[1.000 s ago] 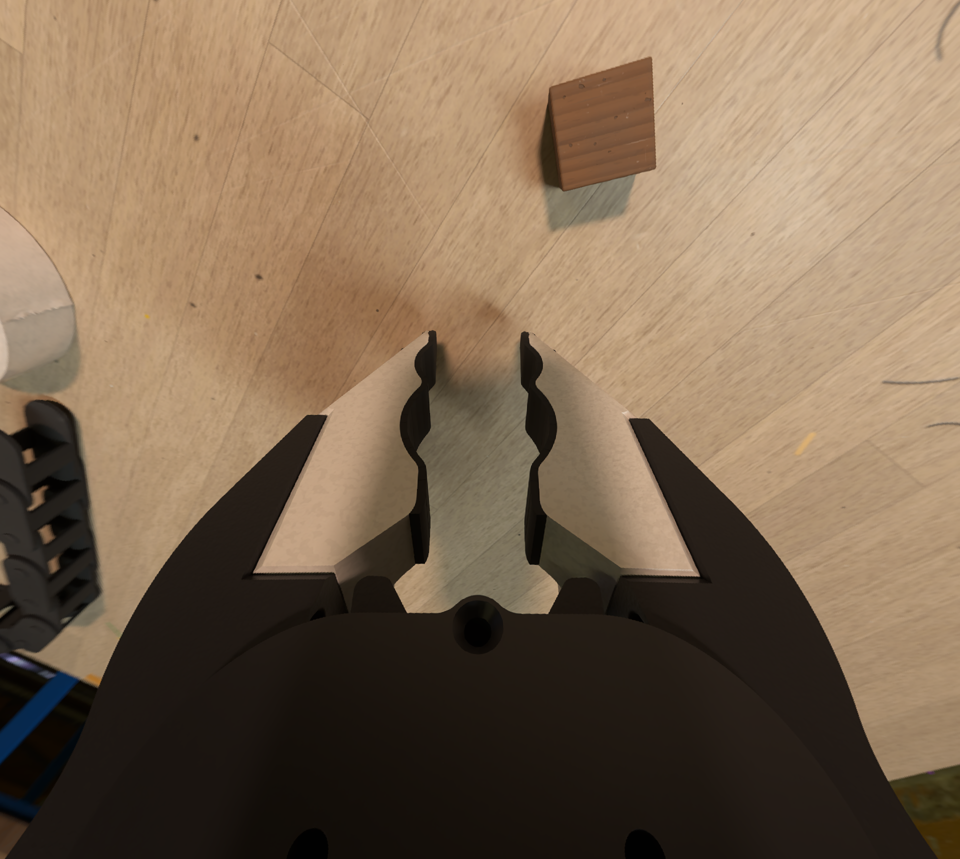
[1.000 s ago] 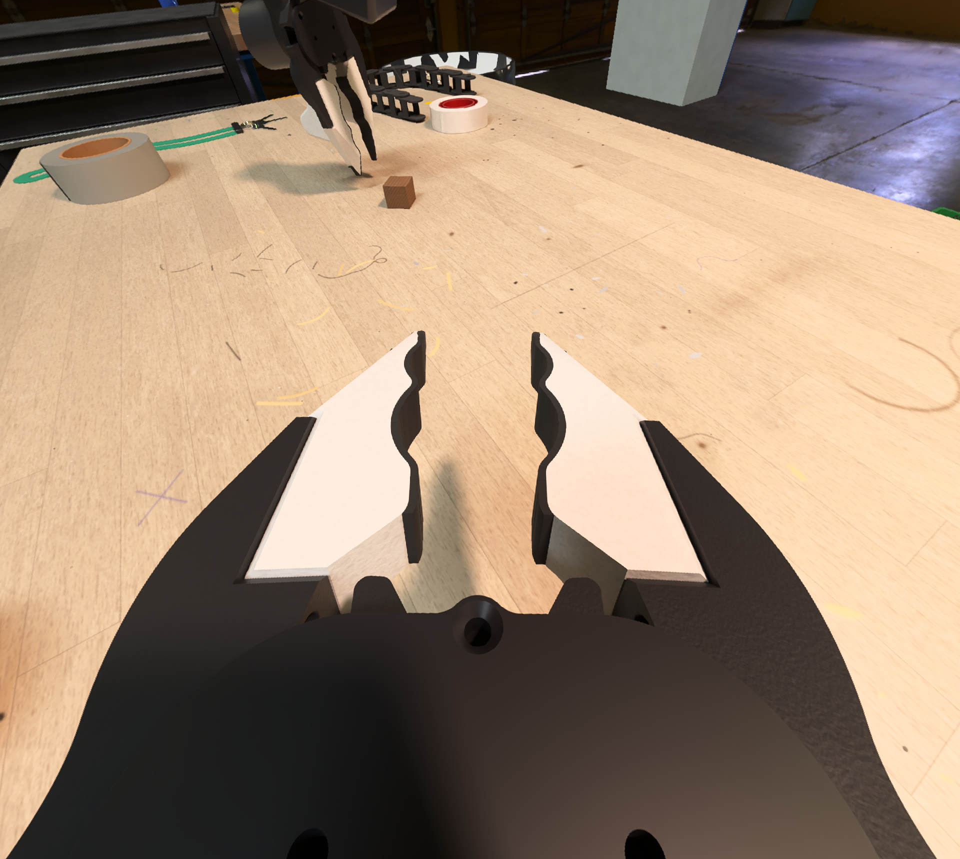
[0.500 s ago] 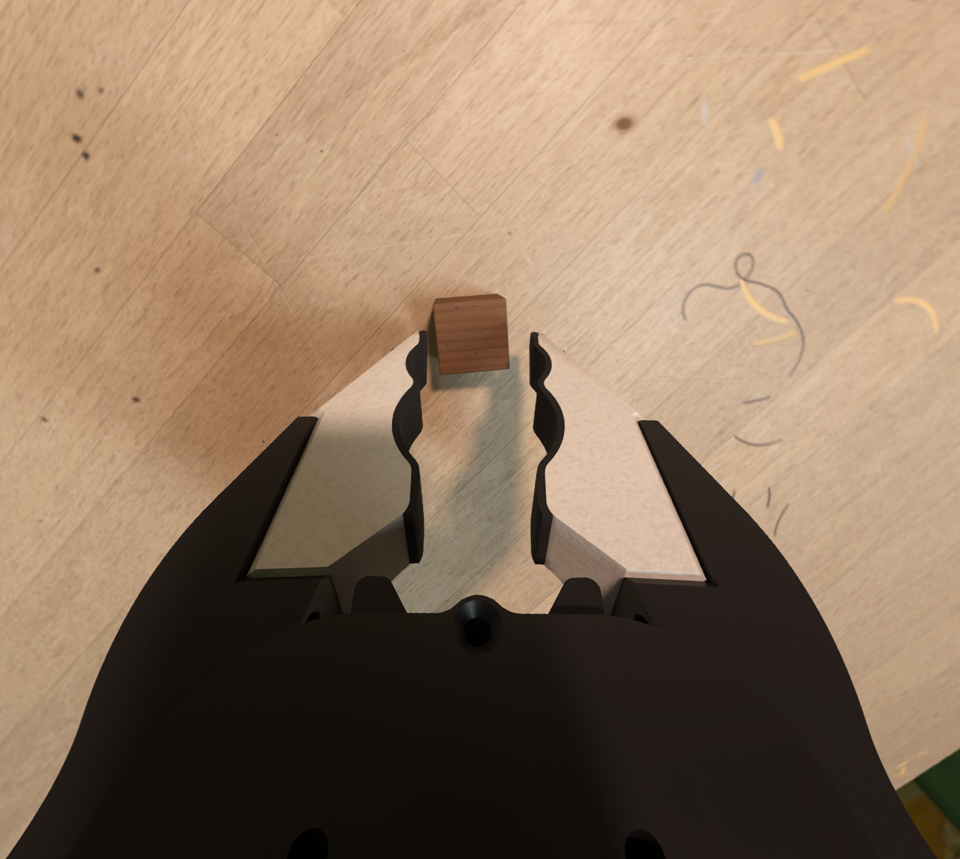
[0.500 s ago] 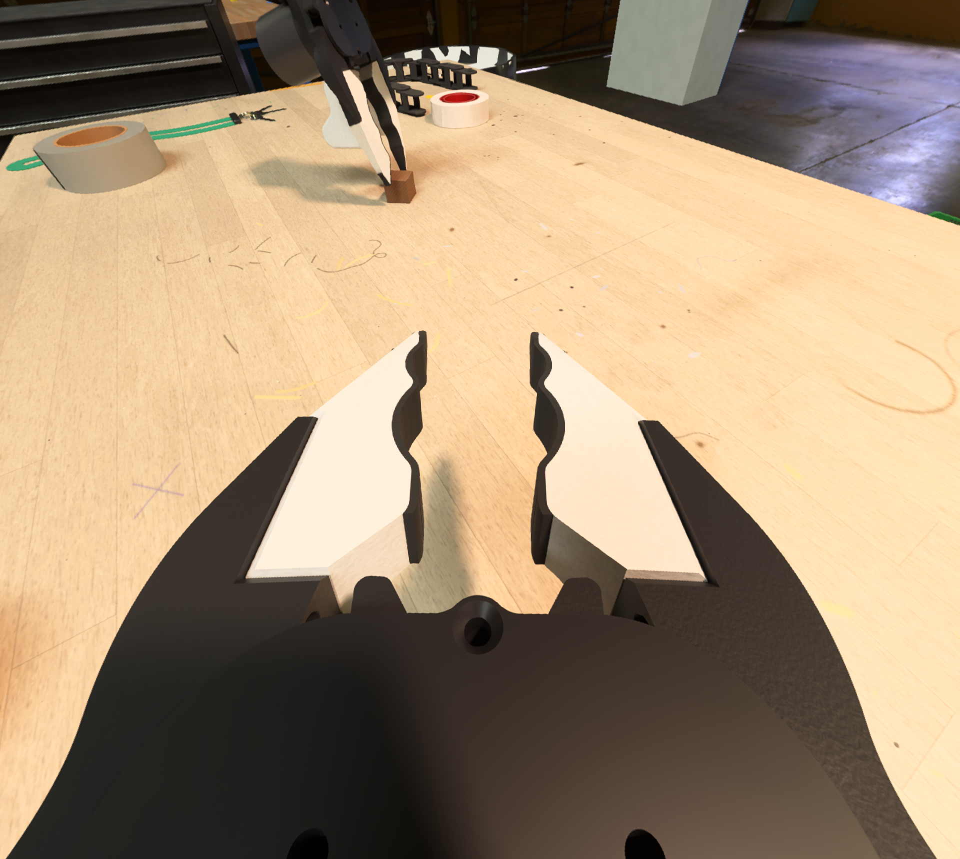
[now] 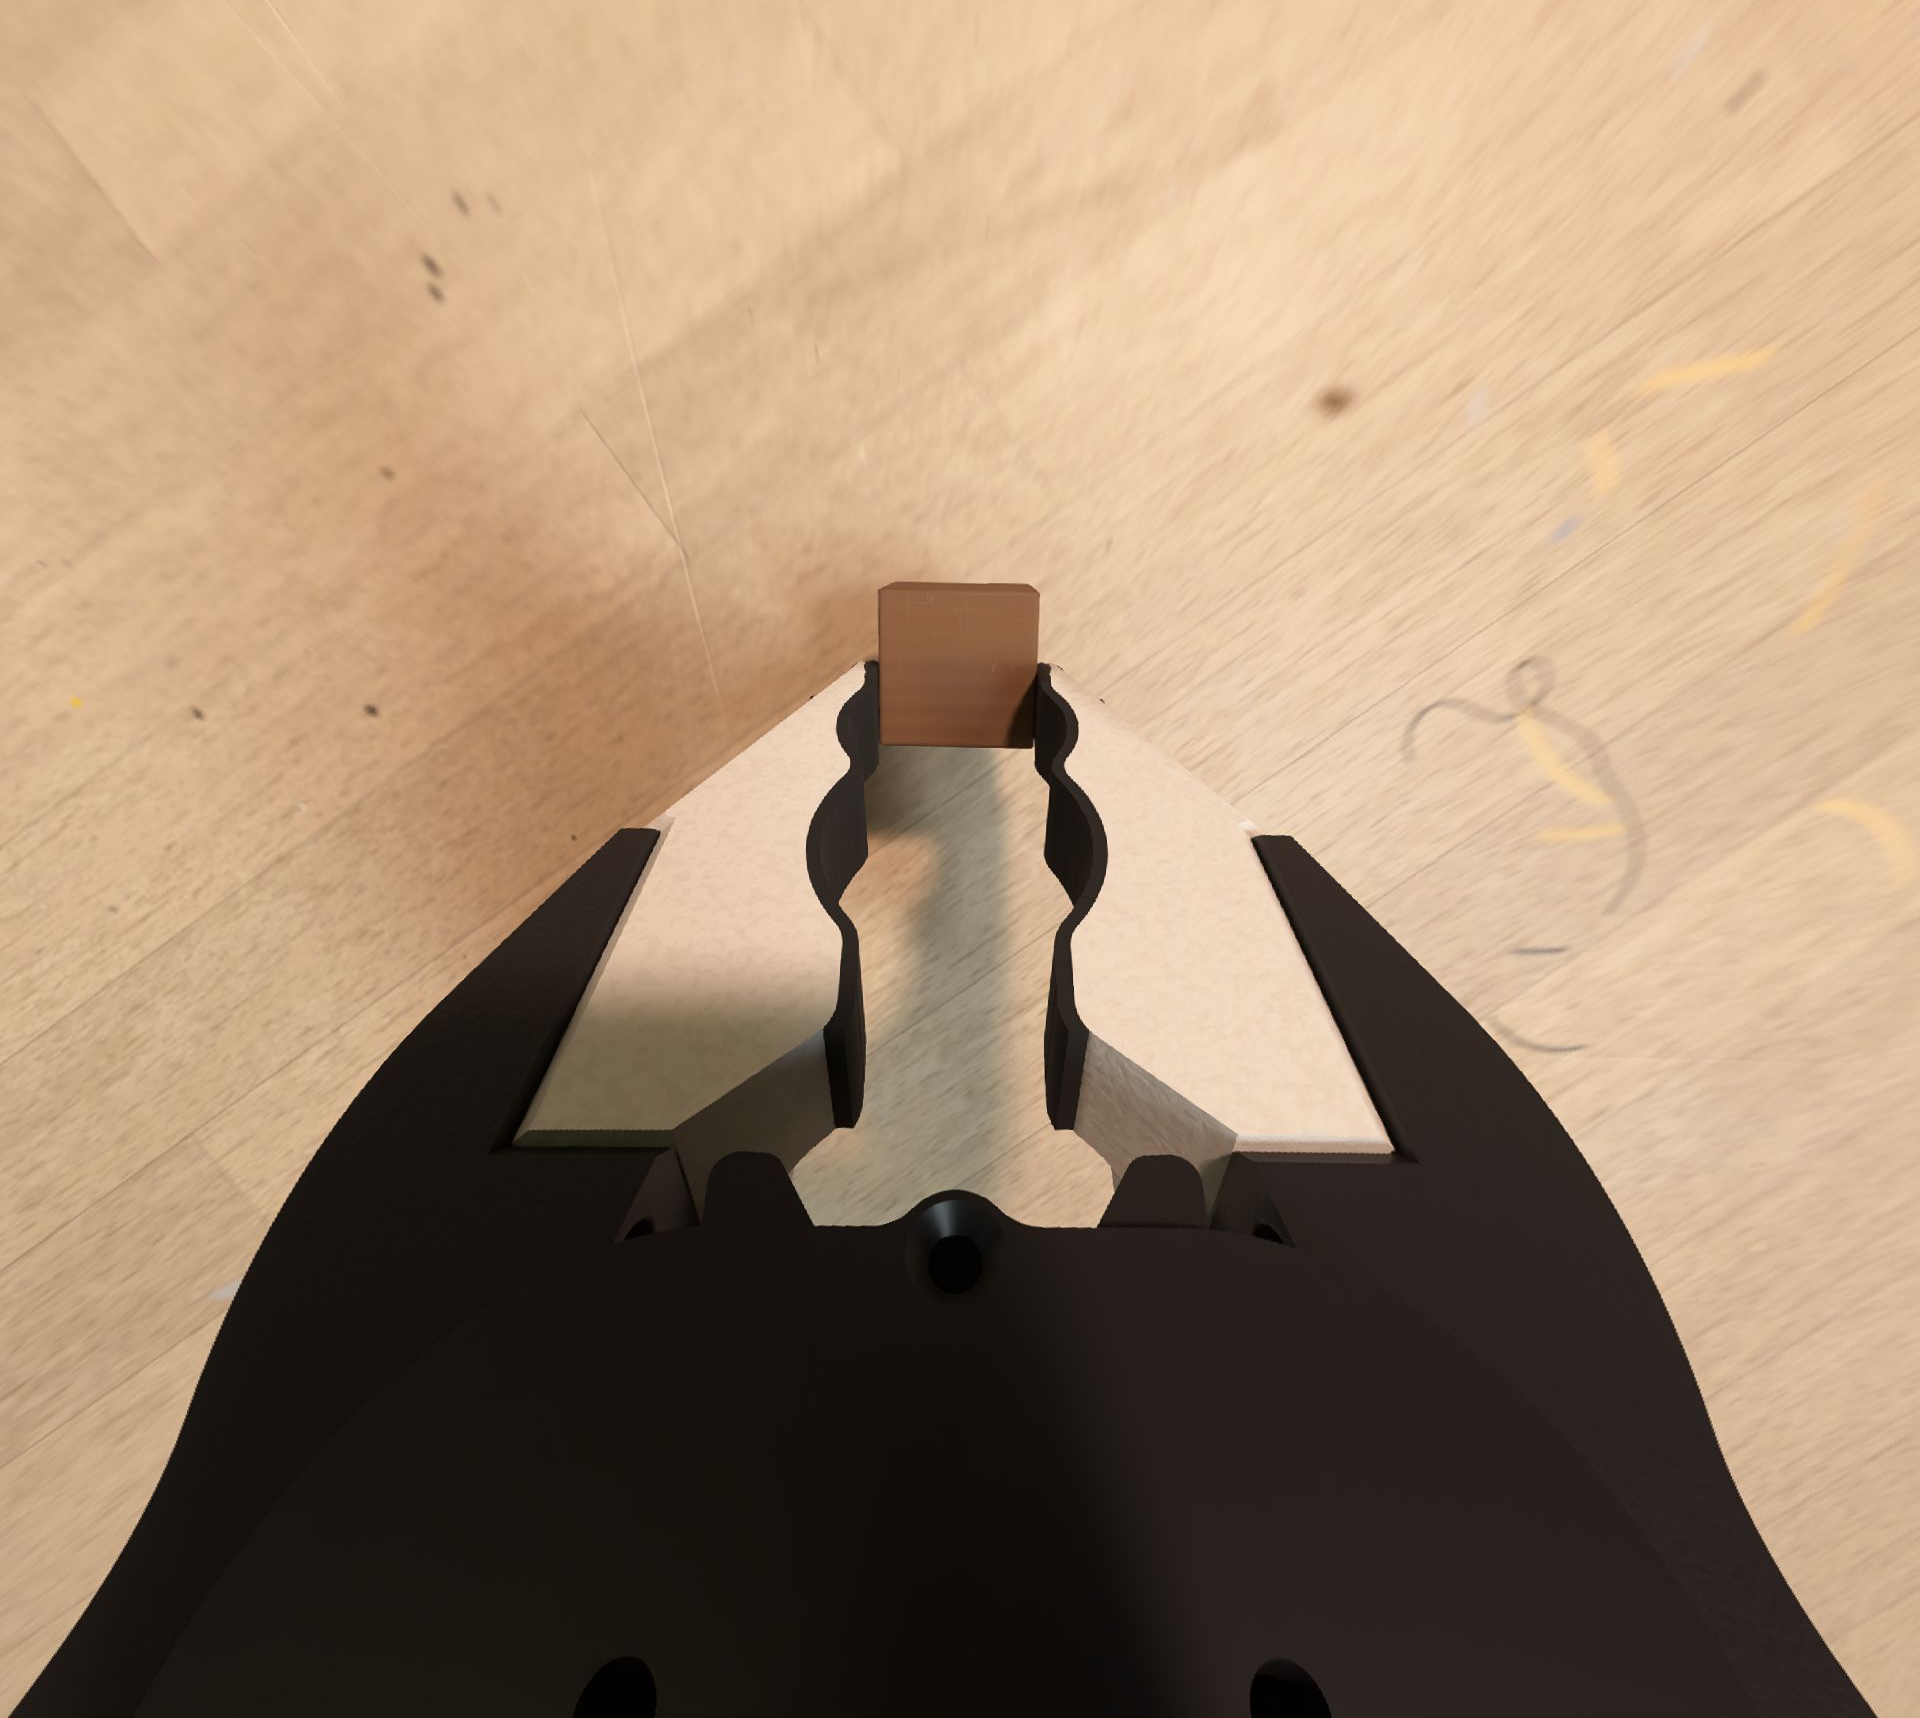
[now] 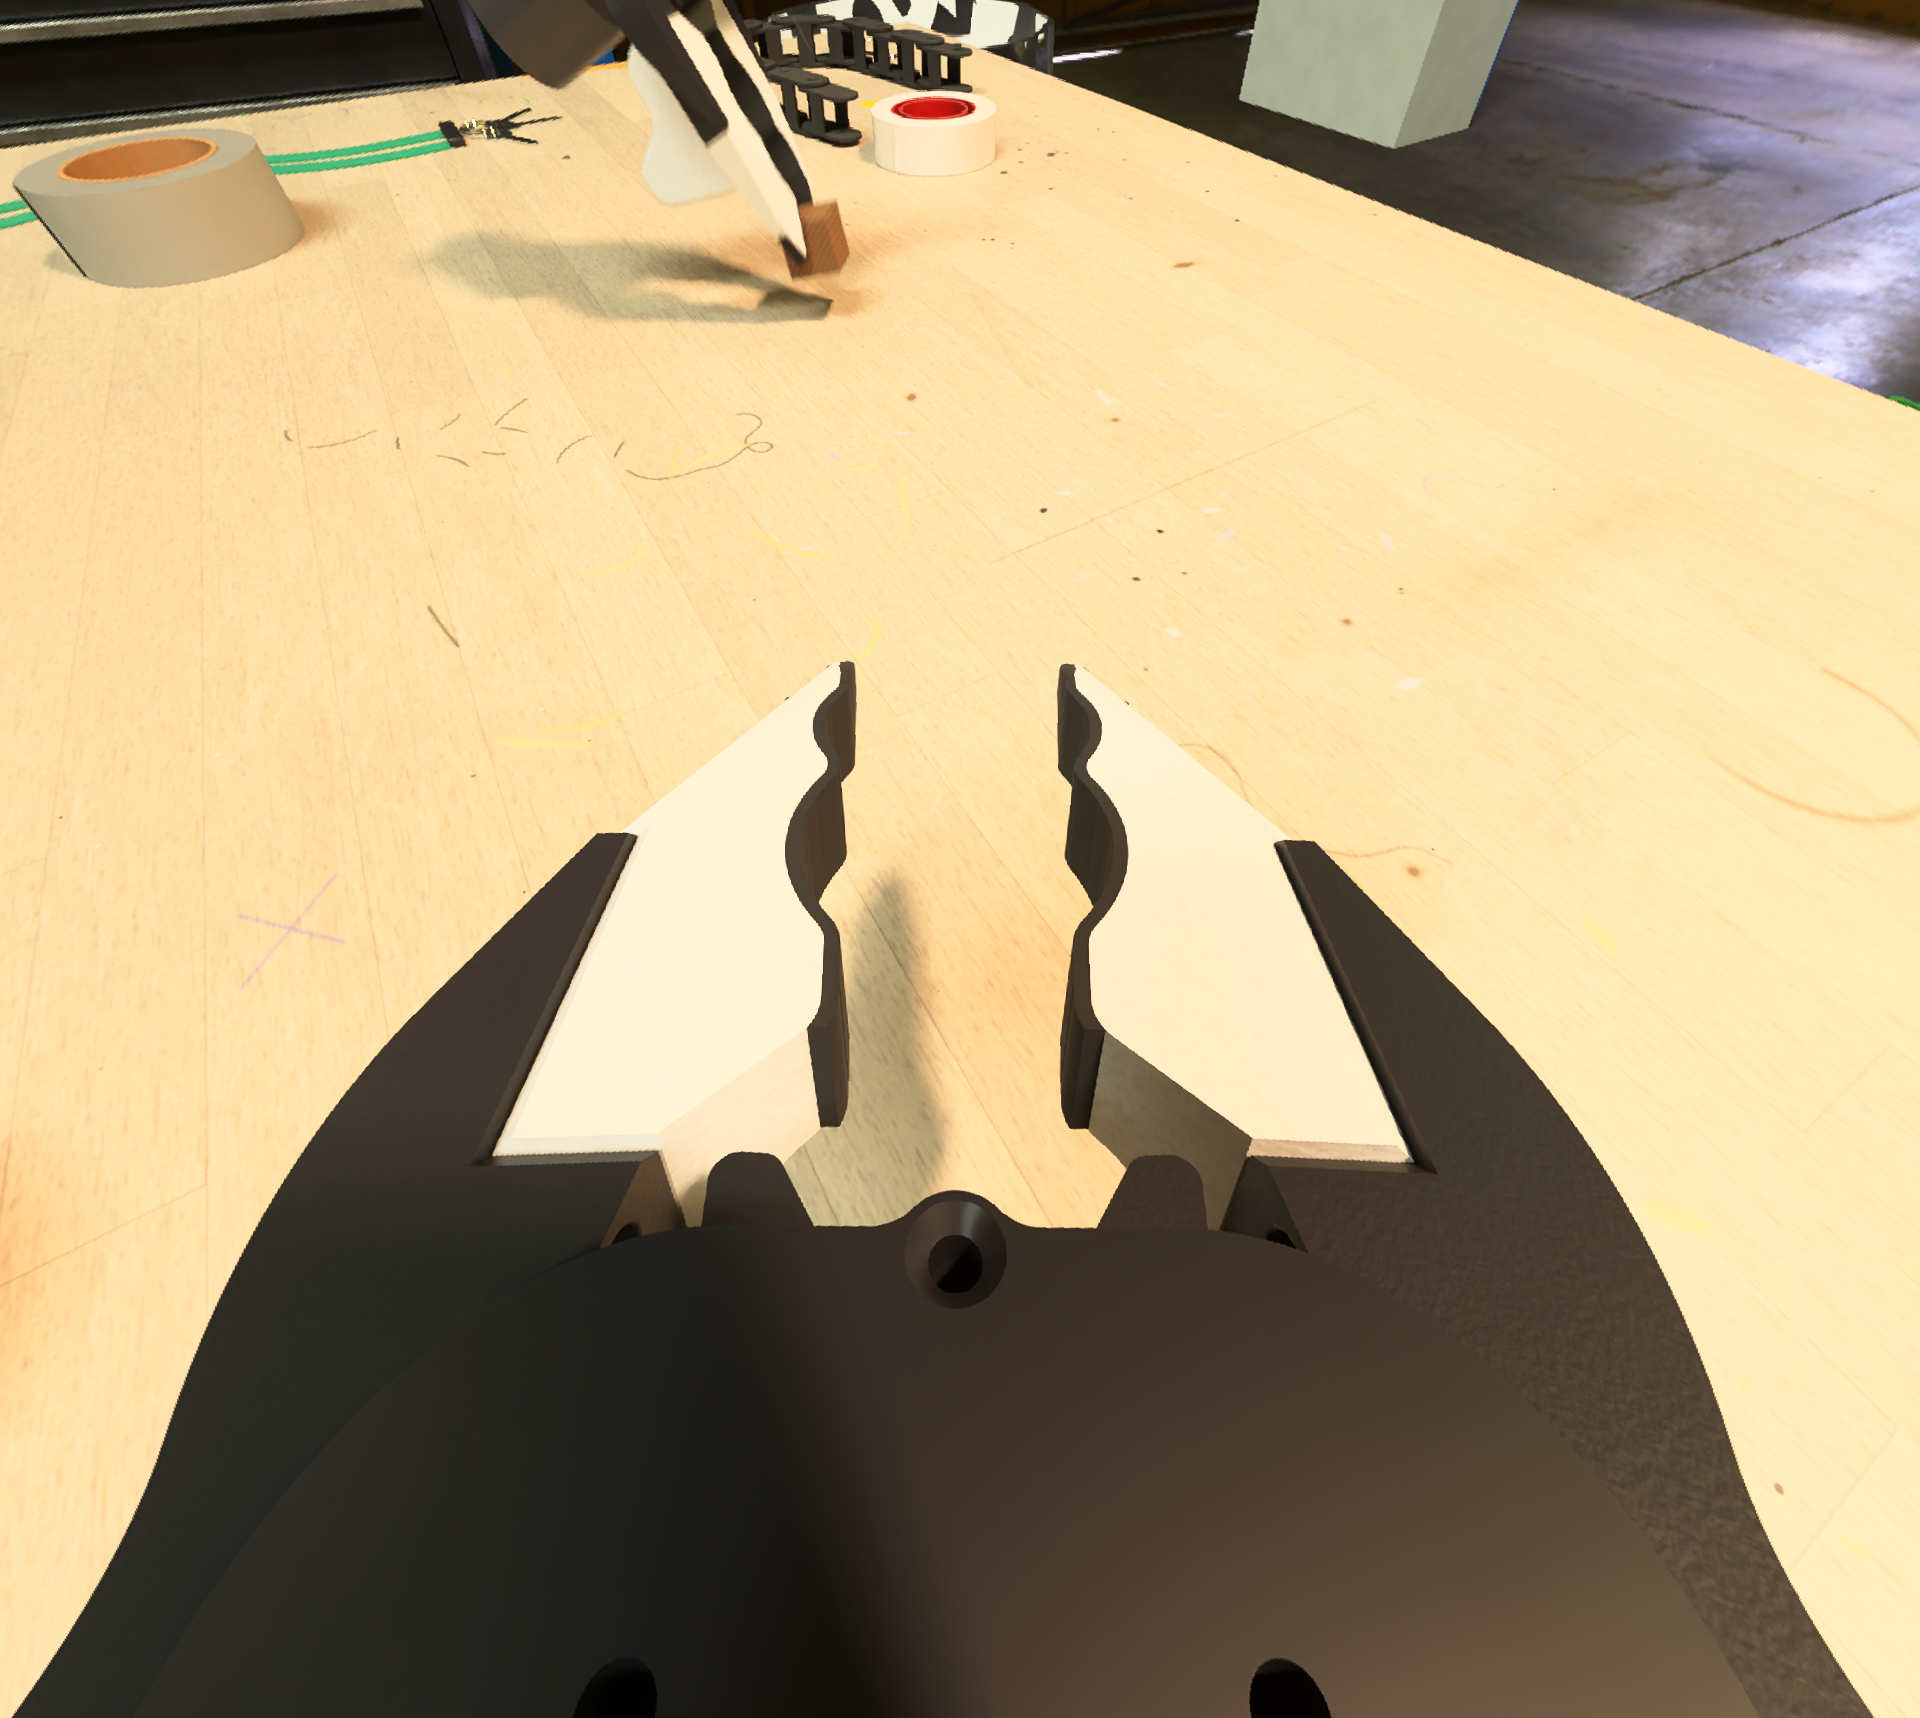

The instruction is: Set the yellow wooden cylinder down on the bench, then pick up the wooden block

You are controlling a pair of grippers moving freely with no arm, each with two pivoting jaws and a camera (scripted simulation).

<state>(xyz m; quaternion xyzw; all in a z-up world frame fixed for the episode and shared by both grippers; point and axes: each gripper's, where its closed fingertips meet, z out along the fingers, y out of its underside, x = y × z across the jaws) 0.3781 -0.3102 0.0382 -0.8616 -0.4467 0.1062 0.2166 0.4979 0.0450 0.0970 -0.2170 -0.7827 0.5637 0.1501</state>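
1. Gripping has begun: the left gripper, centre frame, now has its fingertips closed against both sides of the small brown wooden block; half a second ago they only straddled it.
2. The block appears raised off the pale wooden bench, its shadow beneath it.
3. The right gripper remains open, empty.
4. No yellow cylinder is visible.

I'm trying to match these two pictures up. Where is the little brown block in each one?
Left wrist view: the block sits at centre, gripped at the tips of the left gripper.
Right wrist view: the block is far off, upper left of centre, just above the bench.
Shared landmark: the curly pencil squiggle on the bench.
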